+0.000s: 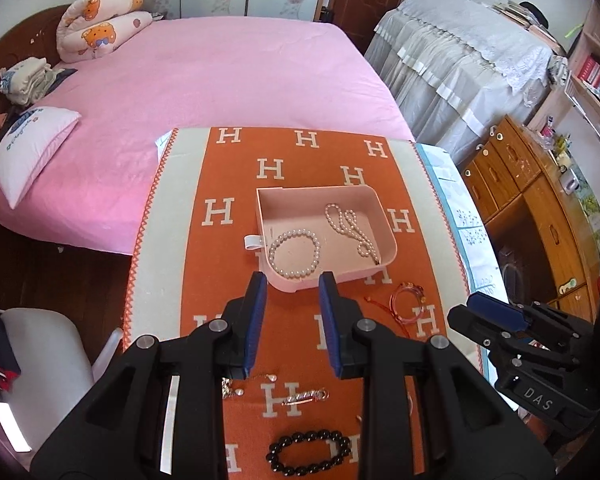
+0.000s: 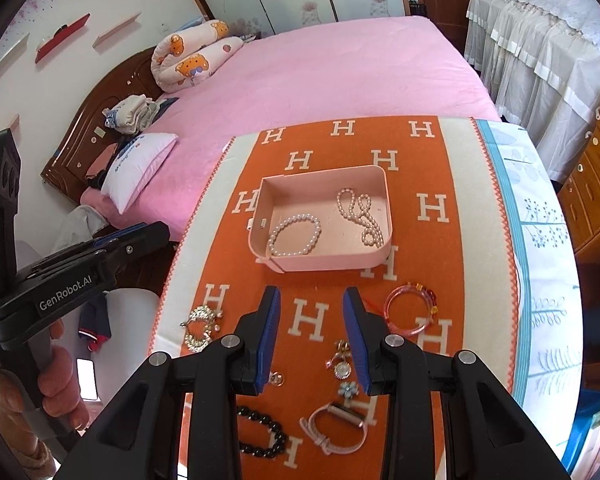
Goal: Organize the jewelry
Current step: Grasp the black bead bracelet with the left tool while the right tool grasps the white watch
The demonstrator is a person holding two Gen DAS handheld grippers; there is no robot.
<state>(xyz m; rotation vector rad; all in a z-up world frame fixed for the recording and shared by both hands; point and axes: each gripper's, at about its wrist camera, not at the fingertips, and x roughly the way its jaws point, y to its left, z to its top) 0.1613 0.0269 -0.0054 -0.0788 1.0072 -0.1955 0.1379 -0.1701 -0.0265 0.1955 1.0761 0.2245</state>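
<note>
Tray (image 1: 384, 232) pink, on orange H-cloth (image 1: 228, 248) over table, bed (image 1: 220, 72) behind. Pearl bracelet (image 1: 294, 254) and pearl necklace (image 1: 350, 230) inside tray, apart. Left hand-held gripper (image 1: 293, 292) spread, empty, just before tray's near wall. Right hand-held gripper (image 2: 311, 304) spread, empty, above cloth. Red bangle (image 2: 410, 312), black bead bracelet (image 2: 262, 434), watch (image 2: 336, 426), silver chain (image 2: 198, 328) loose on cloth.
</note>
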